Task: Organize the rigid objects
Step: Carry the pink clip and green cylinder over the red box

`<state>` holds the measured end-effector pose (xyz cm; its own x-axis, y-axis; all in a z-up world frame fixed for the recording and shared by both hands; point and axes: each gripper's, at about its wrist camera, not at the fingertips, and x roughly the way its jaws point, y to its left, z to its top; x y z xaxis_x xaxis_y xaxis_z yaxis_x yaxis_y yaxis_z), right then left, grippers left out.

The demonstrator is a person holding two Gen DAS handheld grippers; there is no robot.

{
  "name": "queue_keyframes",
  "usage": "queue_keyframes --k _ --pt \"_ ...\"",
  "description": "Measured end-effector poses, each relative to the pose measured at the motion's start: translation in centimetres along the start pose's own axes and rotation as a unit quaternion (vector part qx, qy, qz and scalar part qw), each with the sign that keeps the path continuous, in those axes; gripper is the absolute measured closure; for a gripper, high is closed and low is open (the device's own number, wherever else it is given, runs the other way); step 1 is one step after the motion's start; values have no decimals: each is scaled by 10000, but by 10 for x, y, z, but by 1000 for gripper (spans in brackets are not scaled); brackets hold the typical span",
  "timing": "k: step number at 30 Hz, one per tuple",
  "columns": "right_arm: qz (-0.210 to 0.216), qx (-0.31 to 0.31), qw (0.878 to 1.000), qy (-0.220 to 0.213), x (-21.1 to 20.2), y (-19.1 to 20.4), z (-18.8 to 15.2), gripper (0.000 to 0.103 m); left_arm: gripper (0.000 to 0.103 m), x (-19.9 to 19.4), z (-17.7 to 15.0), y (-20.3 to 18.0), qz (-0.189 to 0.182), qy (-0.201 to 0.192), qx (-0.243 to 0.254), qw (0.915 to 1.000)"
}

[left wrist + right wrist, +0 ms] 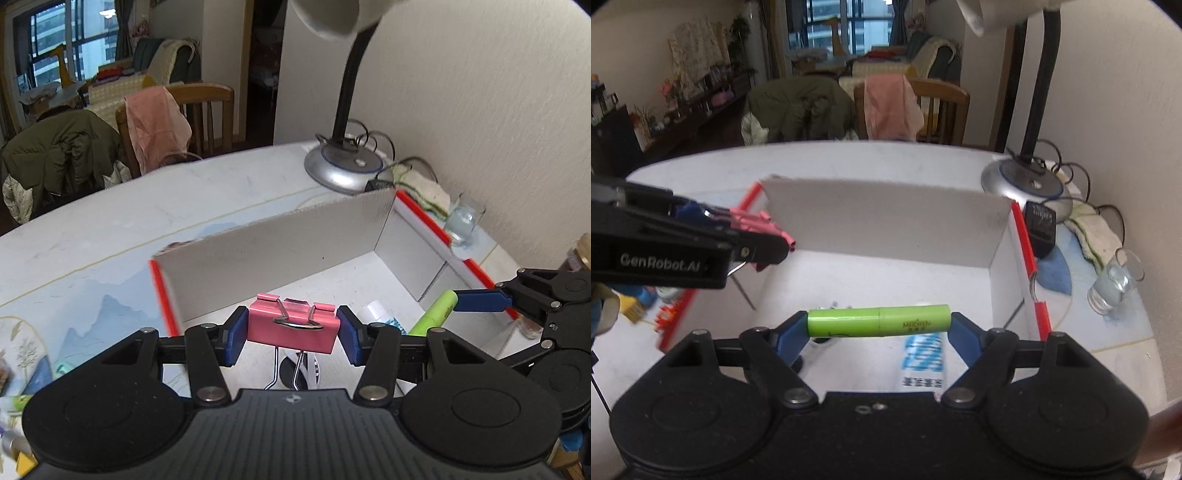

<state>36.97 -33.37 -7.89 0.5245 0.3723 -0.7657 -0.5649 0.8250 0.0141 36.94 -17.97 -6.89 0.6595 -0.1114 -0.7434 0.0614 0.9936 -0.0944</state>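
My left gripper is shut on a pink binder clip and holds it above the near left part of a white cardboard box with red edges. My right gripper is shut on a green tube, held crosswise by its ends over the box. In the left wrist view the right gripper and the green tube show at the right, over the box. In the right wrist view the left gripper with the pink clip shows at the left. A white and blue tube lies on the box floor.
A desk lamp with a silver base stands behind the box near the wall. A glass and a folded cloth sit to the right of the box, with a black adapter. Small items lie on the table at the left. Chairs with clothes stand beyond the table.
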Motion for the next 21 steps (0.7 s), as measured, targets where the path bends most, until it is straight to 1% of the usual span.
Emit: queue_keyframes --k 5,9,13,17,21 --pt "0 9 9994 346 27 -13 2 23 52 35 7 -6 169 269 34 9995" --pt "-20 -50 9986 533 42 -16 2 23 52 59 11 -9 284 518 62 9982" --pt "21 -191 9972 722 50 -13 1 23 52 77 13 -11 295 772 78 9965" --pt "94 -241 9955 909 55 -13 -1 23 52 92 10 -9 278 1123 -21 9933" --pt "135 -303 9934 1095 60 -13 -3 23 52 99 8 -4 237 1404 -141 9897"
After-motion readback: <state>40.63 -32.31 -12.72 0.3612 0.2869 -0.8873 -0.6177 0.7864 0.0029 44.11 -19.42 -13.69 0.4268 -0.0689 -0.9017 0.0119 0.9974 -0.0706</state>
